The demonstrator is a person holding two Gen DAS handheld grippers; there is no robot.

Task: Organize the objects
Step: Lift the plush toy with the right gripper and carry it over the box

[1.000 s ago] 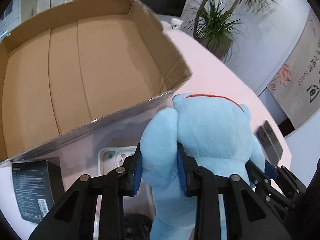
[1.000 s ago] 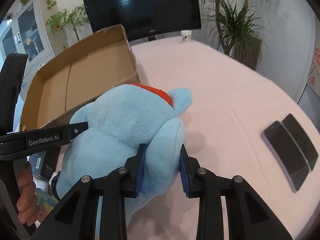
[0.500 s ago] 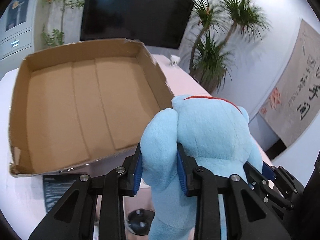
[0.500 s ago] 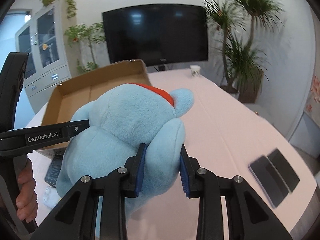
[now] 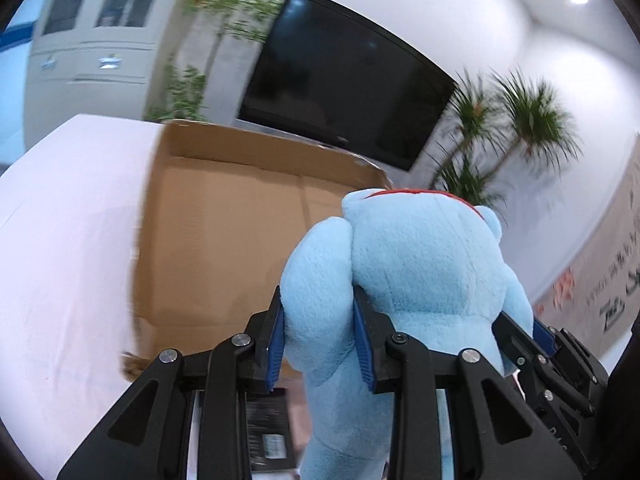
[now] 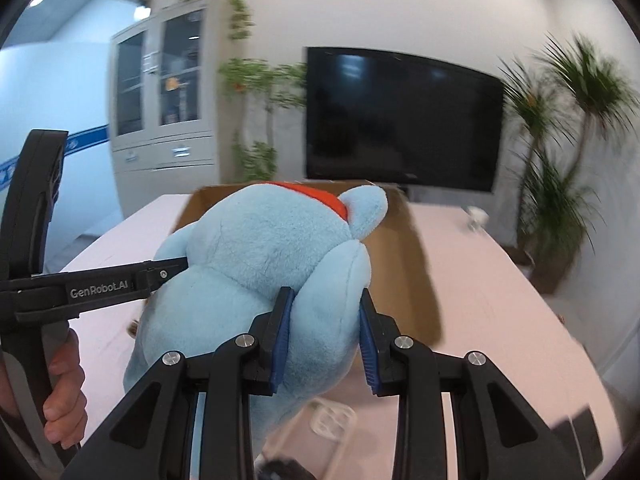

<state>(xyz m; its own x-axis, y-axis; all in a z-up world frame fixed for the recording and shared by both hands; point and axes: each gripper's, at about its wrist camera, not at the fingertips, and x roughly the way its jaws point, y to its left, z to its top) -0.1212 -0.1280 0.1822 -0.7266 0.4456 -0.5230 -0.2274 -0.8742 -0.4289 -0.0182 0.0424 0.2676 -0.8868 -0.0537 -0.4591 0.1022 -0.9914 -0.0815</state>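
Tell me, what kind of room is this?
Probably an office meeting room: a long table with a pale cloth, a big dark wall screen at its far end, a filing cabinet with glass doors, and potted plants.

Left wrist view: sitting just behind the left gripper (image 5: 320, 340), looking forward and slightly down, close on the plush (image 5: 408, 264), with the box (image 5: 224, 232) beyond. Right wrist view: sitting just behind the right gripper (image 6: 324, 336), facing likewise, taking in the left gripper (image 6: 172, 270) from the side. Both are sharing plush (image 6: 260, 264), box (image 6: 404, 264), table (image 6: 500, 304) and TV (image 6: 400, 120).
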